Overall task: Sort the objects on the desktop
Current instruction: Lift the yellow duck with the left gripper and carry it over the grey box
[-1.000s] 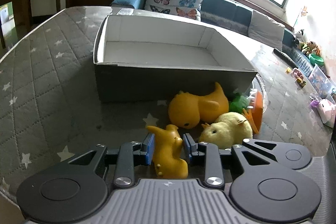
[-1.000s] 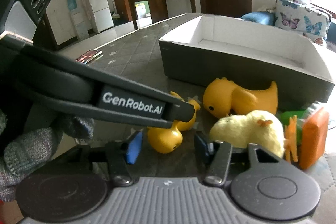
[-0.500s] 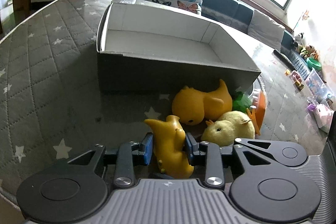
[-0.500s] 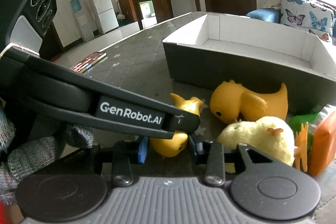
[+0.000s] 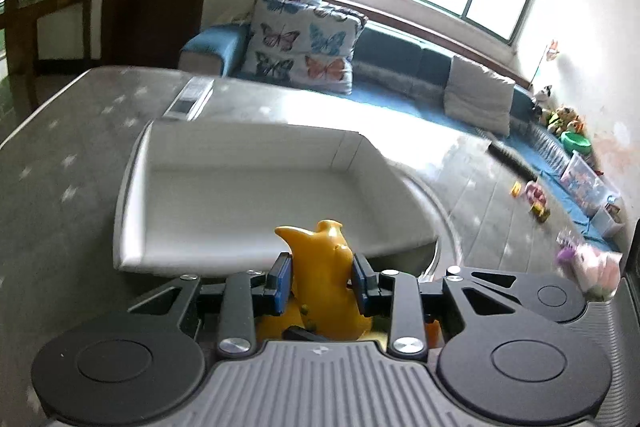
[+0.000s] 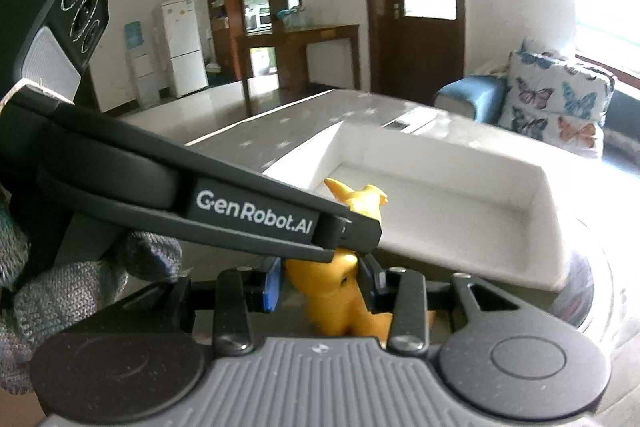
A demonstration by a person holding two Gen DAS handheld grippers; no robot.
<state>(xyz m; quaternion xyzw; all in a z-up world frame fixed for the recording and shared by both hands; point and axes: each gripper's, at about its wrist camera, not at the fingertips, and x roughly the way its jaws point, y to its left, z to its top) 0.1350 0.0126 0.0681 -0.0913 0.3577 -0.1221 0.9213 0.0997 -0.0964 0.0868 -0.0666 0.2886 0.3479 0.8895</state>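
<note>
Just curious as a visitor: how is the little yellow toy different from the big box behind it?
The yellow toy is small and rounded, while the box is far larger, straight-walled and open on top. The yellow toy is bright yellow, and the box is white inside. The yellow toy is clamped between the pads of the left hand-held gripper, whereas the box sits on the table with nothing gripping it.

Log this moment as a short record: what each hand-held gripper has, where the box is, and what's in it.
left hand-held gripper: shut on yellow duck toy
duck position: upright, at the near wall of the box
right hand-held gripper: fingers either side of the yellow toy; contact unclear
box: open, white inside, nothing visible in it
surface: grey star-patterned table cover
</note>
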